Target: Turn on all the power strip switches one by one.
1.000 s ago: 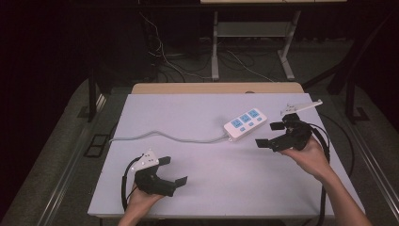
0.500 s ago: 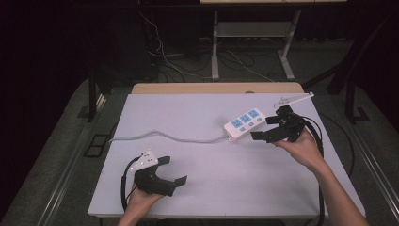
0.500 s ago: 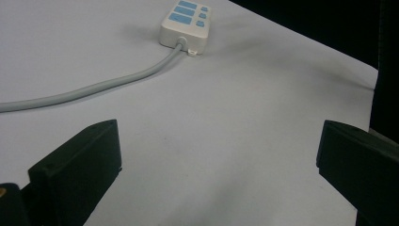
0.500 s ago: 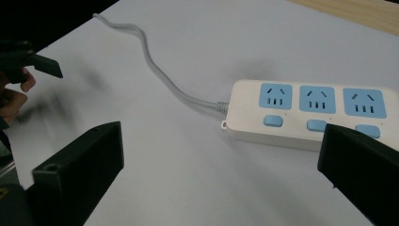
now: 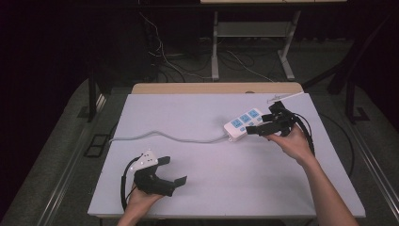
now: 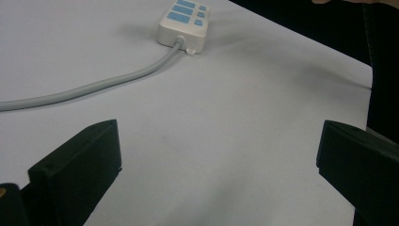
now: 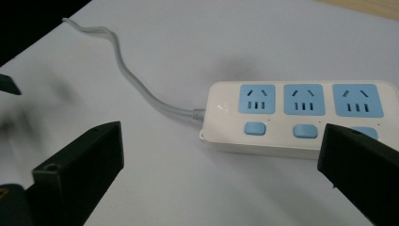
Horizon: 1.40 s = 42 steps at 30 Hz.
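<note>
1. A white power strip (image 5: pixel 242 123) with three blue sockets and three blue switches lies on the right half of the pale table (image 5: pixel 221 188), toward the far edge, set at a slant.
2. Its grey cable (image 5: pixel 164 136) leaves the strip's left end and snakes leftward across the table to the left edge.
3. The right gripper (image 5: pixel 262 126) hovers just beside the strip's right end, jaws spread wide with nothing between them; in the right gripper view the strip (image 7: pixel 296 117) sits just ahead, one jaw overlapping its near right corner.
4. The left gripper (image 5: pixel 171 170) rests at the near left of the table, well apart from the strip, jaws also wide apart and holding nothing.
5. The strip looks like a rigid plastic shell: light, stiff and rather smooth, so it may slide on the table if nudged from one side.
6. A good hold would likely be across the short width of the body, on its two long side walls, clear of the switches.
7. The cable is soft and will probably drag, tugging the left end as the strip is lifted.
</note>
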{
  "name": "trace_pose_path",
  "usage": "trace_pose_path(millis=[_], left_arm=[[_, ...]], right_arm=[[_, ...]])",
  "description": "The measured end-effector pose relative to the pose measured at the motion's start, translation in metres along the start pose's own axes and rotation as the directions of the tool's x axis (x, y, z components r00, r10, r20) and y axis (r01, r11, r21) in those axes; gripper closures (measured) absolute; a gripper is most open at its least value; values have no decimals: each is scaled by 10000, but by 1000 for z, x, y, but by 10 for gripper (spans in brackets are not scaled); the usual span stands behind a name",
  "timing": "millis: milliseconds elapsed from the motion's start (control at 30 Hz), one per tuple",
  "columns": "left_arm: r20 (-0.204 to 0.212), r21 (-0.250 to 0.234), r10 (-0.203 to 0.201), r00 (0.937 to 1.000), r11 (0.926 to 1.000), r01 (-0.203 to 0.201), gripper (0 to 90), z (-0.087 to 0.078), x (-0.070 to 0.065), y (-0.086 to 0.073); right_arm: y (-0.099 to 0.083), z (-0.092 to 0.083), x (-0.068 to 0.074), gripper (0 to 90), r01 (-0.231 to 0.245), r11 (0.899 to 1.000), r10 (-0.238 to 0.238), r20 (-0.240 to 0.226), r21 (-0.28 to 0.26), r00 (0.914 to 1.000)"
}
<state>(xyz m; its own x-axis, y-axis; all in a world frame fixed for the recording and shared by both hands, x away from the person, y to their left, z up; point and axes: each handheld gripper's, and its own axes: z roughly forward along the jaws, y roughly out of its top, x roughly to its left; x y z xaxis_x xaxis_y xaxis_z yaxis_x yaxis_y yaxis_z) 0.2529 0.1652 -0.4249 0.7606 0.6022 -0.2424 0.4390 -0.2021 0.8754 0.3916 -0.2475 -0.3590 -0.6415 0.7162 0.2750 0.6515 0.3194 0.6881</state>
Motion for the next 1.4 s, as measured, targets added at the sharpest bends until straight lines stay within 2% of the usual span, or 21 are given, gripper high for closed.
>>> trace_pose_path(millis=[67,133,200,267,400,467,500,533,567,900,1100,1400], left_arm=[[5,-19,-23,10000,10000,23,0,0,0,0],[26,-23,-20,10000,10000,20,0,0,0,0],[27,-15,-7,10000,10000,7,0,0,0,0],[25,-3,-1,10000,10000,1,0,0,0,0],[21,-23,-20,10000,10000,20,0,0,1,0],[24,-29,-27,10000,10000,27,0,0,1,0],[24,-29,-27,10000,10000,27,0,0,1,0],[16,-47,-27,10000,10000,27,0,-1,1,0],[16,-45,-27,10000,10000,27,0,-1,1,0],[33,-57,-35,10000,10000,36,0,0,1,0],[29,-56,-40,10000,10000,40,0,-1,1,0],[17,-71,-46,10000,10000,46,0,-2,1,0]], right_arm=[[0,3,-3,150,-15,10000,14,-135,-54,9999],[1,5,-6,161,-199,9997,197,-164,-139,9997],[1,8,-9,232,-353,9993,350,-234,-125,9991],[2,10,-11,254,-441,9990,438,-264,-80,9987],[4,15,-14,362,-521,9986,522,-279,14,9983],[4,17,-15,451,-456,9989,456,-157,-53,9988],[4,17,-15,451,-456,9989,456,-157,-53,9988],[4,19,-16,514,-545,9985,545,7,-101,9985],[4,20,-16,540,-572,9983,572,35,-134,9984],[7,30,-23,888,-633,9980,633,57,40,9980],[6,38,-27,900,-647,9974,643,134,316,9978],[4,48,-32,900,-733,9965,728,139,410,9972]])
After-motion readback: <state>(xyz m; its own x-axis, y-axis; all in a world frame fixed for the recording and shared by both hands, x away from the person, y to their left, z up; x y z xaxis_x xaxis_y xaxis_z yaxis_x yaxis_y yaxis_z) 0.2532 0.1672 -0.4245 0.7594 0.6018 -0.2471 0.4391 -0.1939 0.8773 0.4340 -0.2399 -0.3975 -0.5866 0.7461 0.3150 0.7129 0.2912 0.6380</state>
